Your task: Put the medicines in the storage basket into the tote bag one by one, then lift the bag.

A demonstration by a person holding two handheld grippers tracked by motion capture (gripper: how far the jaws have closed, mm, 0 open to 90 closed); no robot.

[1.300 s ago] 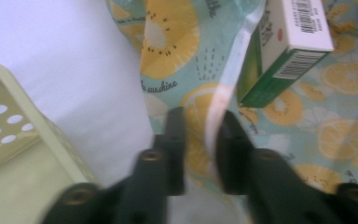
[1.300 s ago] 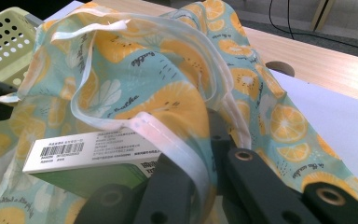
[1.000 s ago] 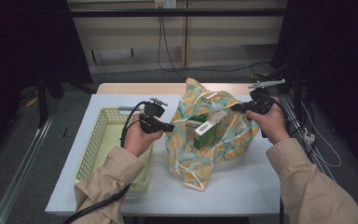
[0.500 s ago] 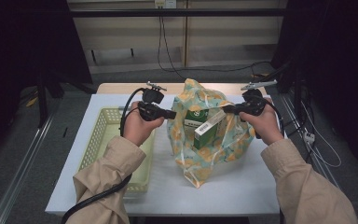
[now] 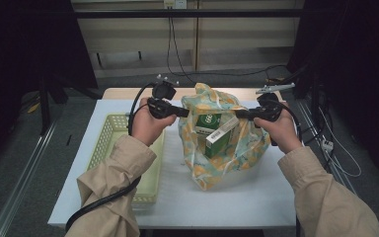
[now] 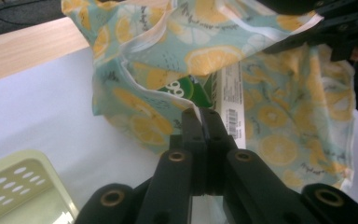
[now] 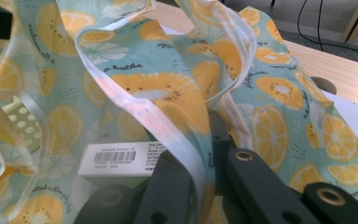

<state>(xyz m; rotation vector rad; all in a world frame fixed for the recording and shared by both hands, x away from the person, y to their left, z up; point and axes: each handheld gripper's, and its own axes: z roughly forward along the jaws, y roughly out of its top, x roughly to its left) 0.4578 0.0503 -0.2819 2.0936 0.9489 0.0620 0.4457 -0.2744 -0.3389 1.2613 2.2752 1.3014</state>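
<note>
Overhead, we hold the bag (image 5: 227,143), a fruit-print carrier of thin fabric, upright at the middle of the white bench (image 5: 256,207), its mouth pulled open between our two hands. Our left gripper (image 5: 185,113) has its jaws pressed tight on the bag's near-left rim, and our right gripper (image 5: 241,114) is clamped the same way on a fold of the right rim, white hem running across the jaws. Inside, two boxes show through the opening: a green box (image 5: 207,121) behind, and a white-faced carton (image 5: 222,139) leaning against it, its long axis slanting from lower left to upper right in the high view, barcode side turned up.

The bag's own long axis runs roughly up and down, mouth facing the ceiling and tipped slightly toward us, base resting on the bench.

We judge the risk to lie in the grip: each gripper pinches only a narrow strip of slack cloth, so a pull too hard apart could let the hem slide free and the mouth collapse over the boxes. An uneven lift might also tilt the bag and tip the leaning carton out.

To the left, just beside the bag, a pale yellow basket (image 5: 109,143) stands on the bench.
</note>
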